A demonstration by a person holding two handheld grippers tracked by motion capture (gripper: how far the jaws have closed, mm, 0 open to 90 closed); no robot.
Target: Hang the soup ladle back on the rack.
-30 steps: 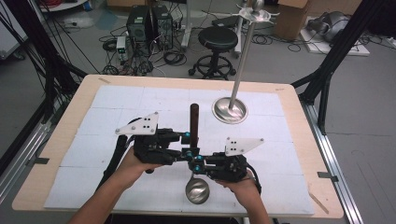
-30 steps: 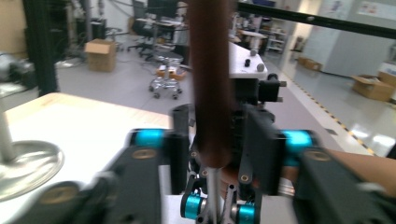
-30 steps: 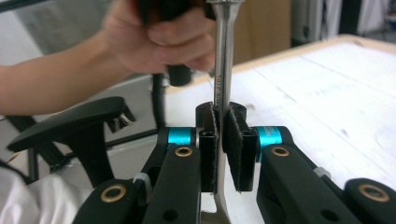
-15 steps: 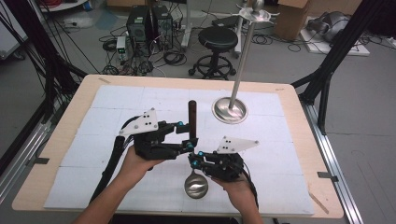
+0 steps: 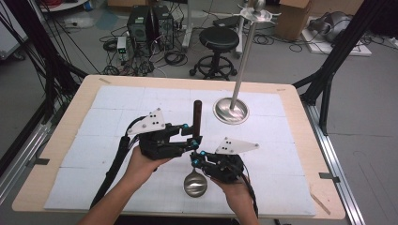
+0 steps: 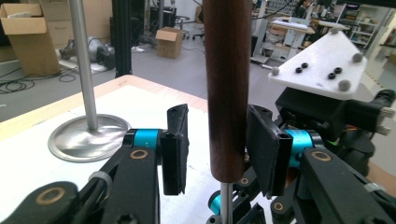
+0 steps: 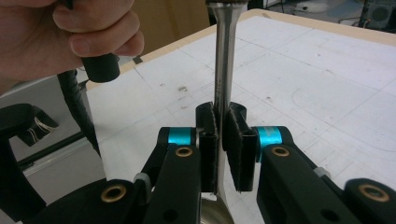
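Near the tabletop's (image 5: 291, 108) front edge, the right tongs (image 7: 223, 128) pinch the ladle's (image 5: 195, 183) metal shaft. The left tongs (image 6: 217, 140) stand spread around its upright wooden handle (image 6: 227, 84). A metal stand (image 5: 231, 110) sits toward the back edge.

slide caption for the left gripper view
Open left tool straddles a ladle's wooden handle, steel stand behind.

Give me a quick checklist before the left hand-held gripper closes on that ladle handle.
1. Right hand-held gripper clamped on the ladle's metal shaft: ok.
2. Wooden handle between the left hand-held gripper jaws: ok.
3. Left jaws around the handle with a gap on one side: ok.
4. Ladle bowl off the table: cannot tell.
5. Metal stand apart from the ladle: ok.
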